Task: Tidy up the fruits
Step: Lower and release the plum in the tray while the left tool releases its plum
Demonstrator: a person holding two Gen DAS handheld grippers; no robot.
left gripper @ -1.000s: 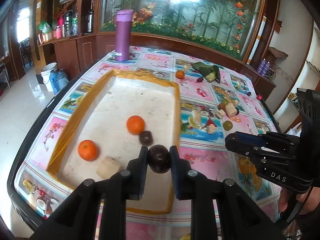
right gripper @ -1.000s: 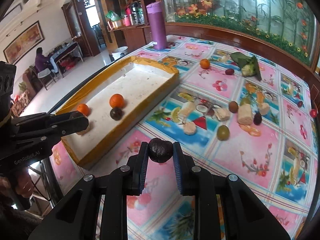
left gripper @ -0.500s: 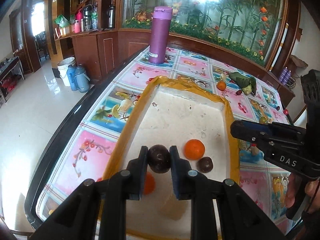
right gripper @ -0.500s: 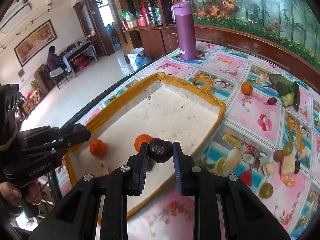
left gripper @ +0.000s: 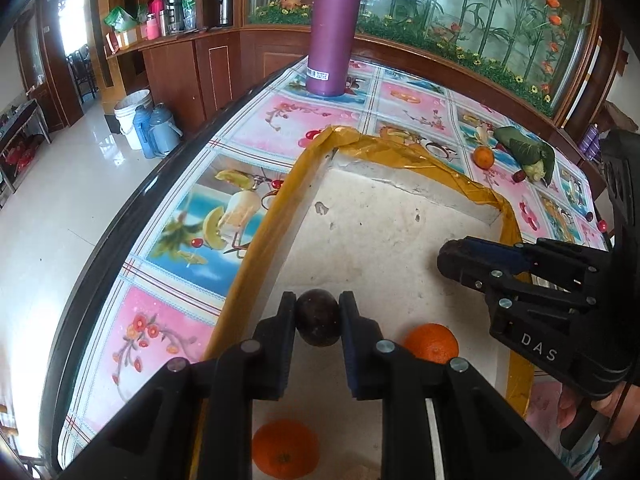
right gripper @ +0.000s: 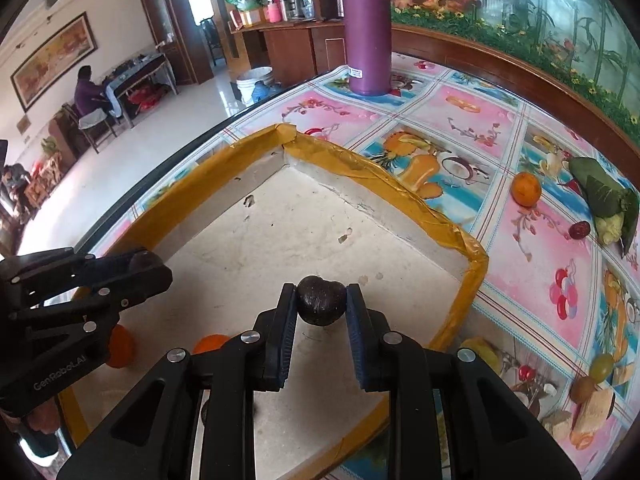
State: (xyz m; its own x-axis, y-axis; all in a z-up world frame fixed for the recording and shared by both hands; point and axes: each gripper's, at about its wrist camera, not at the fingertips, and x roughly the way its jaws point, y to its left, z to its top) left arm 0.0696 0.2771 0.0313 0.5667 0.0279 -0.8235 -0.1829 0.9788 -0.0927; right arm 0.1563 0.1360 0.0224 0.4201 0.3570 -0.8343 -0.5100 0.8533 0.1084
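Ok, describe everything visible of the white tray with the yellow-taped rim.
The tray is a shallow rectangular box, apparently white foam, its rim wrapped in wrinkled yellow tape. Its floor is stained and pitted. It sits on the fruit-print tablecloth near the table's edge. Two oranges lie inside, and both grippers hold dark fruits above it.

Glossy yellow tape rims the rough, matt white foam tray (left gripper: 362,148) ahead of the matt black plastic left gripper (left gripper: 318,318), which pinches a dull, dark round fruit (left gripper: 318,322).
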